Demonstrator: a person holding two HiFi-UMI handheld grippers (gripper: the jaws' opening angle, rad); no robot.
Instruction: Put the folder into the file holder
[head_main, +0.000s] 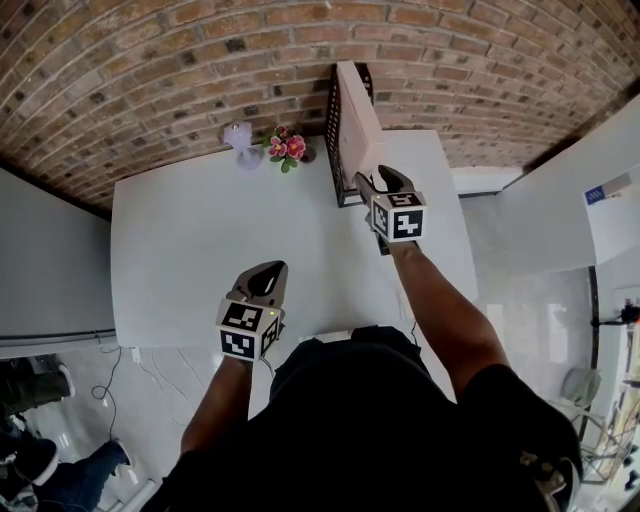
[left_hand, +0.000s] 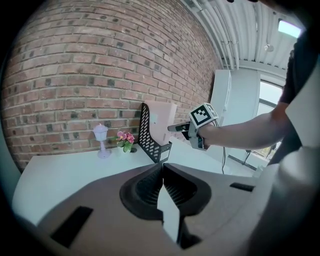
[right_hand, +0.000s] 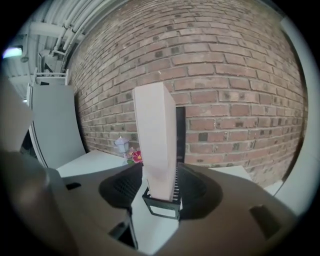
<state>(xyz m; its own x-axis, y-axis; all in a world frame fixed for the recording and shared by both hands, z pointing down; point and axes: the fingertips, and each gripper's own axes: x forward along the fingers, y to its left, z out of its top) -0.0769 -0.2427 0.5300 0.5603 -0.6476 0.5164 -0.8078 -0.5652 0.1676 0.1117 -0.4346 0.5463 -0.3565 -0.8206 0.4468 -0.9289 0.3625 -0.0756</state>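
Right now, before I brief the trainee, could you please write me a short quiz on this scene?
1. True or false: the folder already stands in the file holder.
2. The jaws of the left gripper are: A) together, B) wide apart, C) closed on the folder.
3. What stands beside the flowers?
Key: 1 true; 2 A; 3 a small white lamp ornament.

A white table (head_main: 200, 260) stood against a brick wall (head_main: 150, 70). At the table's far edge, toward twelve o'clock, a pot of pink flowers (head_main: 287, 147) sat just beside a small pale lamp (head_main: 239, 140), which was at its nine o'clock. A white panel (head_main: 50, 260) stood at the table's nine o'clock, and a chair (head_main: 580, 392) at its four o'clock.
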